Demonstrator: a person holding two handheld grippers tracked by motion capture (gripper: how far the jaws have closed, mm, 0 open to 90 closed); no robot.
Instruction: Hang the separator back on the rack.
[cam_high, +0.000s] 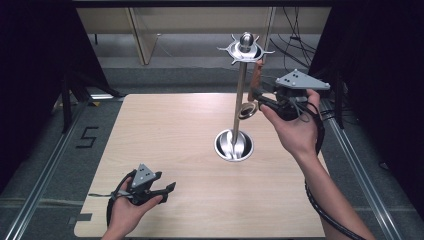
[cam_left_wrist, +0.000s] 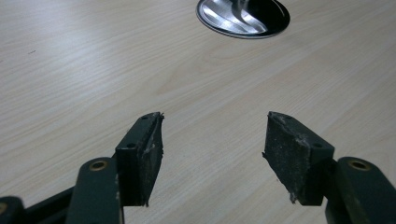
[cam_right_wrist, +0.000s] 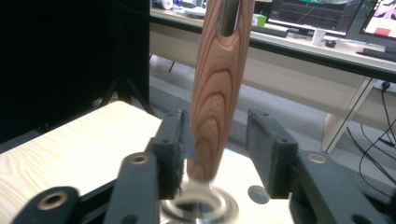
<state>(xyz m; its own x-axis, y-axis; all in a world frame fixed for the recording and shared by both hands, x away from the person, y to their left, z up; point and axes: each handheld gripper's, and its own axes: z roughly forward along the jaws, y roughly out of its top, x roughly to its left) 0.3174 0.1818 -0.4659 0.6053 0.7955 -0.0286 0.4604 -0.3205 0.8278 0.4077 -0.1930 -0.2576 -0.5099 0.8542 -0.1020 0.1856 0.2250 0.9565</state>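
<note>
A metal rack stands on the table: a thin pole (cam_high: 240, 95) rises from a round shiny base (cam_high: 233, 145) to a ring of hooks (cam_high: 245, 49). A utensil with a wooden handle (cam_high: 257, 76) and a round metal end (cam_high: 247, 111) hangs upright beside the pole. My right gripper (cam_high: 256, 96) is open around that handle (cam_right_wrist: 217, 88). The handle touches the left pad (cam_right_wrist: 173, 149), and a gap shows at the right pad (cam_right_wrist: 264, 149). Something metal shows through the slot at the handle's top. My left gripper (cam_high: 167, 192) is open and empty low over the table's front left (cam_left_wrist: 212, 154).
The light wooden table (cam_high: 165, 130) is bare around the rack's base (cam_left_wrist: 243, 16). Dark curtains stand on both sides. Cables lie on the floor at the far right (cam_high: 300, 42). A desk with monitors (cam_right_wrist: 327, 18) stands beyond the table.
</note>
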